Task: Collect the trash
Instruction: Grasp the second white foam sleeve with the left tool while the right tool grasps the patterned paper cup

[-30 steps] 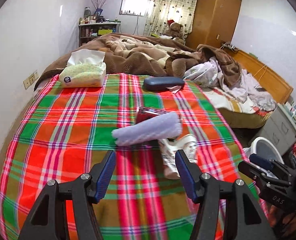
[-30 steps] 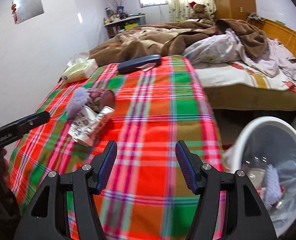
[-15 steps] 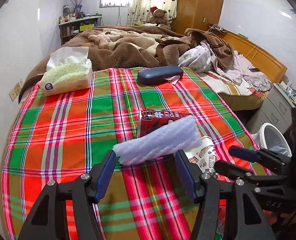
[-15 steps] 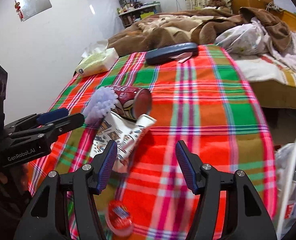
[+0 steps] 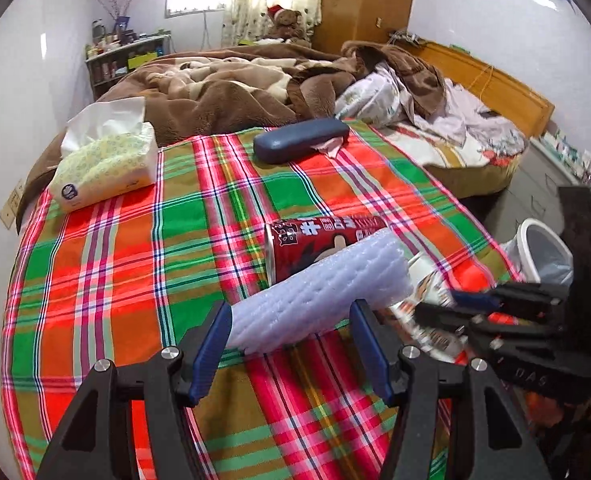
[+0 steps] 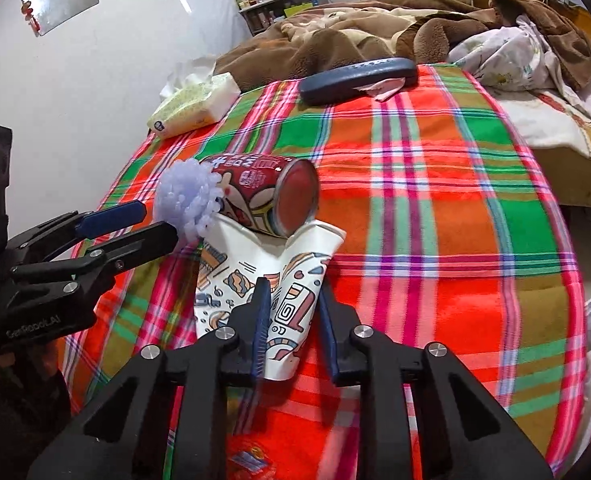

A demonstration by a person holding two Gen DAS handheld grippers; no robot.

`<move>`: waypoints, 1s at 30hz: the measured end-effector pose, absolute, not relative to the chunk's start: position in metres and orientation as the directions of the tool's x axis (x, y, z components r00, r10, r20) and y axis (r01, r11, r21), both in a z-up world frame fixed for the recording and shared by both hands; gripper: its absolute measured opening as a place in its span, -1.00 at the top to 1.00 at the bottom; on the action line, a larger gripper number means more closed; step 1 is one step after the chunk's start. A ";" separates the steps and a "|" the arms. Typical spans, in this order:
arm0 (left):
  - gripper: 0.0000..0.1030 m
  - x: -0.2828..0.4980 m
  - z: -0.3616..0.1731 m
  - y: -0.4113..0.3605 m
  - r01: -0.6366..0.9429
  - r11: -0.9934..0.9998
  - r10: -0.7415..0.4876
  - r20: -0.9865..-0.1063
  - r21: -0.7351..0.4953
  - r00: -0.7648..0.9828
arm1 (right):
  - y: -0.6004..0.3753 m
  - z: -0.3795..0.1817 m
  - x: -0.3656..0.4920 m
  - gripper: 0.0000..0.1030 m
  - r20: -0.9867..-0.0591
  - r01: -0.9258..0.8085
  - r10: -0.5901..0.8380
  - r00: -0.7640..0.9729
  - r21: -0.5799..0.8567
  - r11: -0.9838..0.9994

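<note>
1. Trash lies in a cluster on a plaid cloth (image 6: 435, 184) spread over a bed: a crushed paper cup (image 6: 271, 280), a red can (image 6: 267, 196) on its side, and a pale purple foam roll (image 5: 323, 292).
2. Right gripper (image 6: 291, 328) is clenched on the cup's narrow end, both blue pads pressed against its printed sides; the cup's flattened mouth touches the can's end.
3. Left gripper (image 5: 291, 344) stands half spread, its fingers either side of the foam roll; whether the pads touch the foam cannot be told from the left wrist view.
4. From the right wrist view, the foam's bumpy end sits at the left gripper's fingertips (image 6: 147, 224), leaning against the can.
5. Beyond the trash, a dark blue case (image 5: 301, 140) lies near the cloth's far edge, with a tissue pack (image 5: 103, 160) well apart at the wall side.
6. Brown blankets (image 5: 231, 88) are heaped behind them.
7. White bin (image 5: 543, 252) stands on the floor beside the bed, lined with a bag.
</note>
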State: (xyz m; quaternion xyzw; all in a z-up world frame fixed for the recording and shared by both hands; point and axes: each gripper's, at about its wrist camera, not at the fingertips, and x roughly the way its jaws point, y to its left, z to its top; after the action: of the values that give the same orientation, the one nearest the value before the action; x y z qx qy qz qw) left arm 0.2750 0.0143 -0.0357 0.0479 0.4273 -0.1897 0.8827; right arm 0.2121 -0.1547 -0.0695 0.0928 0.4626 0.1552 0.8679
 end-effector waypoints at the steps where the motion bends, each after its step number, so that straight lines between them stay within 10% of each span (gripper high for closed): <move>1: -0.19 0.276 -0.036 0.012 0.382 0.922 -0.289 -0.772 -0.065 0.566 | -0.157 -0.068 0.211 0.59 -0.776 -0.177 0.339 0.531 0.290 0.940; 30: -0.18 0.262 -0.046 -0.041 0.523 0.850 -0.357 -0.799 -0.064 0.483 | -0.225 -0.065 0.198 0.61 -0.785 -0.022 0.162 0.598 0.186 0.982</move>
State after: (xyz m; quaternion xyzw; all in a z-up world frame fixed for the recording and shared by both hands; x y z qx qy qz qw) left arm 0.2617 -0.0411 -0.0460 0.0947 0.4386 -0.2573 0.8559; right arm 0.1975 -0.2250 -0.0649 0.0787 0.4453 0.0518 0.8904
